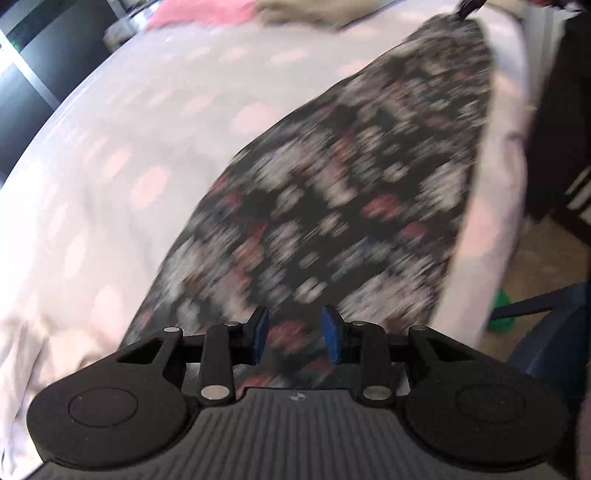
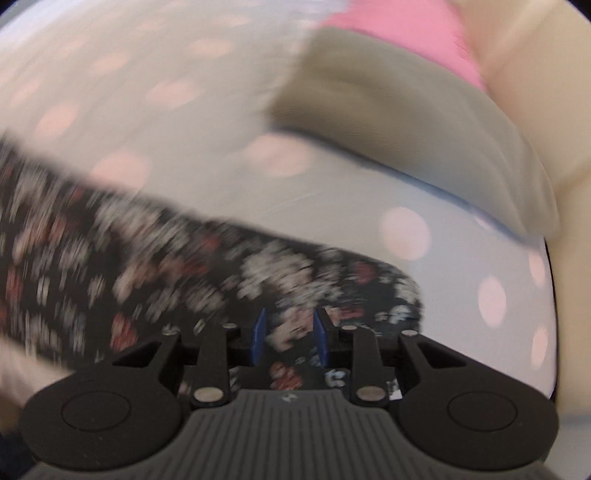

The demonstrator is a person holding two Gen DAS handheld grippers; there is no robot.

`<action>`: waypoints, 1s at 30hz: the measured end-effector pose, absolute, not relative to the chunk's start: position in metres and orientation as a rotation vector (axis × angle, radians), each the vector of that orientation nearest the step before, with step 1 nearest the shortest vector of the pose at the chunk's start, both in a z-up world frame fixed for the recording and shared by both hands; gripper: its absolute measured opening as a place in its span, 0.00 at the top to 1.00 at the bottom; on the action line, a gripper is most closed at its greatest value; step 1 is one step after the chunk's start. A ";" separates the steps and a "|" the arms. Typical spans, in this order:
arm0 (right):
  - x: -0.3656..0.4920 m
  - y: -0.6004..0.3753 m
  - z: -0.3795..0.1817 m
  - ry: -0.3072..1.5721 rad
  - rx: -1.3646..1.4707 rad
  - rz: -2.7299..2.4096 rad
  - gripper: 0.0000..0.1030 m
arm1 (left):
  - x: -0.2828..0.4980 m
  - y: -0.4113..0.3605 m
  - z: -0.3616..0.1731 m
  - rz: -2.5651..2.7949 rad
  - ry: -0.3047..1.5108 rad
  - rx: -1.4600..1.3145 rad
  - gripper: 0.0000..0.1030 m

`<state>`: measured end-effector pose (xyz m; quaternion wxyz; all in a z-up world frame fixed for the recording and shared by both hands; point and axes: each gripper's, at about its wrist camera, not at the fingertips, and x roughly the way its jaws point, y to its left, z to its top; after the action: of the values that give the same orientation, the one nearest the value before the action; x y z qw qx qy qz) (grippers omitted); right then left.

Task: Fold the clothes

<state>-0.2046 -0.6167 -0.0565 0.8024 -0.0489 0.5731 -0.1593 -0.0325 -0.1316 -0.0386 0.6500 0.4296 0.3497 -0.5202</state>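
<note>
A dark floral garment (image 1: 332, 184) hangs stretched over a white bedsheet with pink dots (image 1: 147, 129); motion blurs both views. My left gripper (image 1: 294, 334) is shut on the garment's near end, with cloth bunched between the blue pads (image 1: 260, 332). Its far corner runs up to the right gripper's dark tip (image 1: 467, 7) at the top edge. In the right wrist view the floral garment (image 2: 110, 258) trails off to the left, and my right gripper (image 2: 289, 334) is shut on its end. The cloth between those pads looks sharp.
A beige folded cloth (image 2: 388, 122) and a pink one (image 2: 399, 29) lie further up the dotted bedsheet (image 2: 184, 110). The bed's edge drops off at right beside dark furniture (image 1: 561, 110), a green object (image 1: 500, 310) on the floor and a blue chair (image 1: 546, 332).
</note>
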 end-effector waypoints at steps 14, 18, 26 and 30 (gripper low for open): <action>-0.222 -0.524 -0.105 1.209 -0.733 -0.029 0.68 | -0.112 -0.159 -0.073 -1.303 0.683 1.170 0.70; -0.224 -0.524 -0.109 1.211 -0.717 -0.022 0.67 | -0.118 -0.165 -0.085 -1.246 0.682 1.194 0.72; -0.226 -0.524 -0.118 1.215 -0.687 -0.007 0.63 | -0.127 -0.171 -0.095 -1.174 0.601 1.245 0.97; -0.228 -0.510 -0.123 1.200 -0.751 0.050 0.63 | -0.126 -0.172 -0.091 -1.136 0.605 1.220 0.99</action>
<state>-0.2284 -0.5103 -0.1227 0.7596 -0.3448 0.5510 0.0231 -0.1261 -0.1724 -0.0913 0.6319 0.5332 0.2645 -0.4964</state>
